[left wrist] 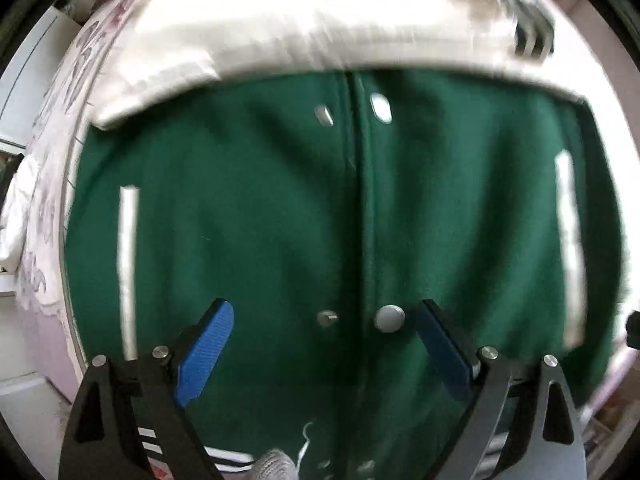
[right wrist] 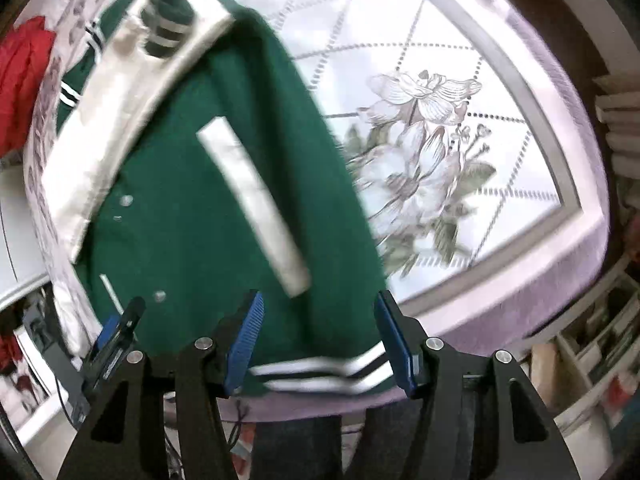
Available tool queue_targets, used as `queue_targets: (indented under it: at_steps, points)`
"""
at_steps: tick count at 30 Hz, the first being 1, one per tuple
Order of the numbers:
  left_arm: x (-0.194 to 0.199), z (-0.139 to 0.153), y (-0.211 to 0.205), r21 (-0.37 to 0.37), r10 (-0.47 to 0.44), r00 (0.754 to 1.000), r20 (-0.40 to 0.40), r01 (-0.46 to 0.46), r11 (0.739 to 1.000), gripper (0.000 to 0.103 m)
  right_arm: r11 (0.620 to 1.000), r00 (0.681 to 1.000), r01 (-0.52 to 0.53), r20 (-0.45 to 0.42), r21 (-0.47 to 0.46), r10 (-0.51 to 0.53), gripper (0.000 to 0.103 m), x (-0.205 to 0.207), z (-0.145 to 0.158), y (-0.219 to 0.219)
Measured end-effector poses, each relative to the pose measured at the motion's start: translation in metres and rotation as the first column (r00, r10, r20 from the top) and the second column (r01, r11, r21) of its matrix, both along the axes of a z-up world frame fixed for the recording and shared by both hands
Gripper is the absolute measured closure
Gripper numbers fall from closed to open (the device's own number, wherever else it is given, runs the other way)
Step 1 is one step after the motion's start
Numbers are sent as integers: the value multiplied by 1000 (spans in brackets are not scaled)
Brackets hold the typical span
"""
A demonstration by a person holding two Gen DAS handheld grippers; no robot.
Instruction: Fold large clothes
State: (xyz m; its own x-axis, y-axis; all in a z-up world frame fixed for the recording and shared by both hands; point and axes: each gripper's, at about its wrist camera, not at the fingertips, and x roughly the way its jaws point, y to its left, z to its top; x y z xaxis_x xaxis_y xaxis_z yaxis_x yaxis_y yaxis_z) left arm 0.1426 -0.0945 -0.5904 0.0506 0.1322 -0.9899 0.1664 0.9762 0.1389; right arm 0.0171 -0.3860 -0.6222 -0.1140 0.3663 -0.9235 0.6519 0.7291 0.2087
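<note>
Currently green jacket (left wrist: 280, 220) flat on floral bed (right wrist: 460, 80), white sleeves (left wrist: 280, 32) crossed over chest for folding. Left gripper (left wrist: 324, 354) spread, empty, above jacket snaps; right gripper (right wrist: 320, 344) spread, empty, over jacket hem.

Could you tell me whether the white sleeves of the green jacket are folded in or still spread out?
Folded in: a white sleeve lies across the green jacket, and its striped cuff rests on the body.

We see the green jacket (right wrist: 192, 208) covering the left part of the bedspread (right wrist: 460, 80), its striped hem at the near edge. The spread's right part, up to its right edge, lies bare. A red cloth (right wrist: 24, 76) sits at the far left corner.
</note>
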Motion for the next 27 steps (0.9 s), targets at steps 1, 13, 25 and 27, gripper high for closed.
queue_targets:
  at_steps: [1, 13, 25, 27]
  points:
    - [-2, -10, 0, 27, 11, 1000, -12, -10, 1000, 9, 998, 999, -47, 6, 37, 47, 45, 1, -19, 0]
    - [-17, -14, -15, 130, 82, 997, 15, -83, 988, 0, 982, 991, -132, 8, 134, 132, 54, 9, -34, -23]
    - [-8, -7, -21, 178, 152, 985, 84, -165, 970, 0, 922, 897, -357, 220, -151, 384, 44, 163, -27, -40]
    - [-4, -9, -18, 171, 170, 982, 87, -183, 968, 0, 883, 861, -422, 215, -204, 461, 44, 194, -36, -39]
